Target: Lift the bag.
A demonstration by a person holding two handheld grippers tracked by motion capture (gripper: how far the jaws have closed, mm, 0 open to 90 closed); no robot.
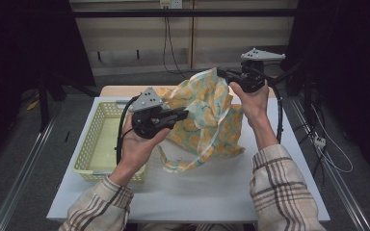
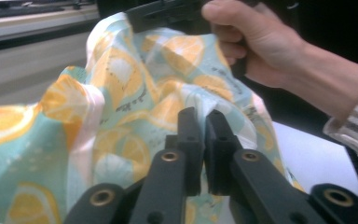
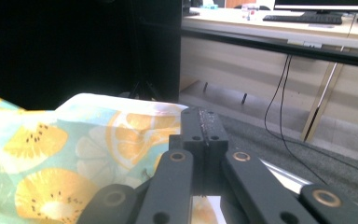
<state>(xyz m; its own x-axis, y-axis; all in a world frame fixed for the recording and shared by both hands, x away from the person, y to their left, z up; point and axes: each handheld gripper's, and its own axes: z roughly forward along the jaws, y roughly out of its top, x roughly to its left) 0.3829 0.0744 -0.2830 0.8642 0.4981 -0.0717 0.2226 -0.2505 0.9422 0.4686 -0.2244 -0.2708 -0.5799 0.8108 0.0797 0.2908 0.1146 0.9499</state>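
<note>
Item: lemon-print fabric bag (image 1: pixel 207 115), held aloft over the white surface (image 1: pixel 197 187) between your two claws.

Step in hand, as judged: you are lifting and spreading the bag, perhaps to open or fold it. The next move would call for keeping both grips level and drawing the cloth taut without letting a hem slip.

Left claw (image 1: pixel 182 114): nearest to you, pointing right into the bag's middle. In the left gripper view a narrow slit shows between its jaws, with a fold of cloth at their tips; whether that fold is pinched you cannot tell from here.

Bag: soft, thin woven cloth, pale teal with yellow citrus slices, cream strap or binding, crumpled and hanging in loose folds, its lower end trailing on the surface.

Right claw (image 1: pixel 224 73): farther off and higher, jaws pressed fully together on the bag's top edge.

Basket (image 1: pixel 94 144): pale yellow plastic lattice, rectangular, at the left of the surface, apart from the bag.
</note>
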